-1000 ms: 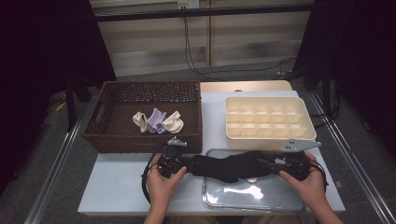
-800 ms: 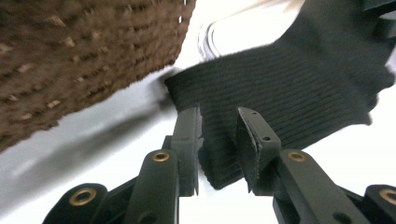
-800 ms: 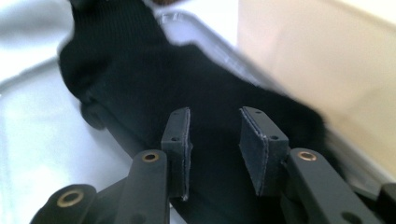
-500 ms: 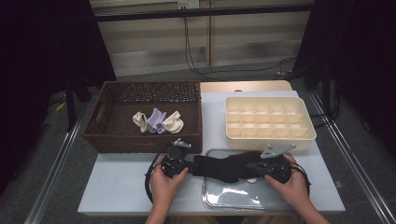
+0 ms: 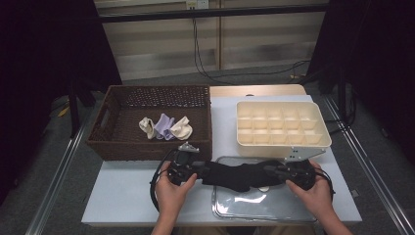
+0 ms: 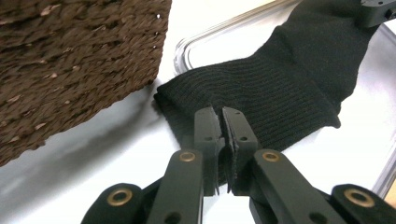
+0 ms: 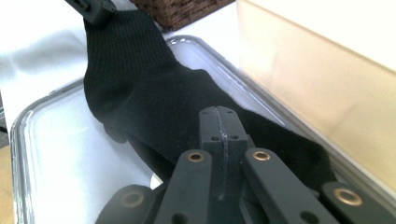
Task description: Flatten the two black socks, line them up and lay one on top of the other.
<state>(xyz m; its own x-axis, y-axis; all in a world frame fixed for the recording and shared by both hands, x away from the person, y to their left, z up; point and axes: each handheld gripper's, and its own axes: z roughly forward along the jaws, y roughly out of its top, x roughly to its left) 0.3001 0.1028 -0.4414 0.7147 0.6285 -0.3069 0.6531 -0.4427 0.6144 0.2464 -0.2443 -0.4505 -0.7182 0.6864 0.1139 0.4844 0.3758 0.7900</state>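
A black sock [image 5: 240, 175] is stretched sideways between my two grippers, low over a clear tray [image 5: 244, 208]. My left gripper [image 5: 201, 170] is shut on the ribbed cuff end, just off the tray's left rim. In the left gripper view the jaws [image 6: 220, 112] pinch the cuff's edge, and the sock [image 6: 289, 84] runs off toward the other gripper. My right gripper [image 5: 271, 171] is shut on the toe end above the tray. In the right gripper view its jaws [image 7: 218, 111] are pressed together on the sock [image 7: 140, 79].
A brown wicker basket [image 5: 147, 147] stands behind the left hand and holds a few light rolled socks [image 5: 166, 127]. A cream compartment box [image 5: 281, 125] stands close behind the right hand. White table surface [image 5: 122, 196] lies left of the tray.
The sock still spans between the two grippers. The right hand drifted a little to the left and back; the left hand has hardly moved.
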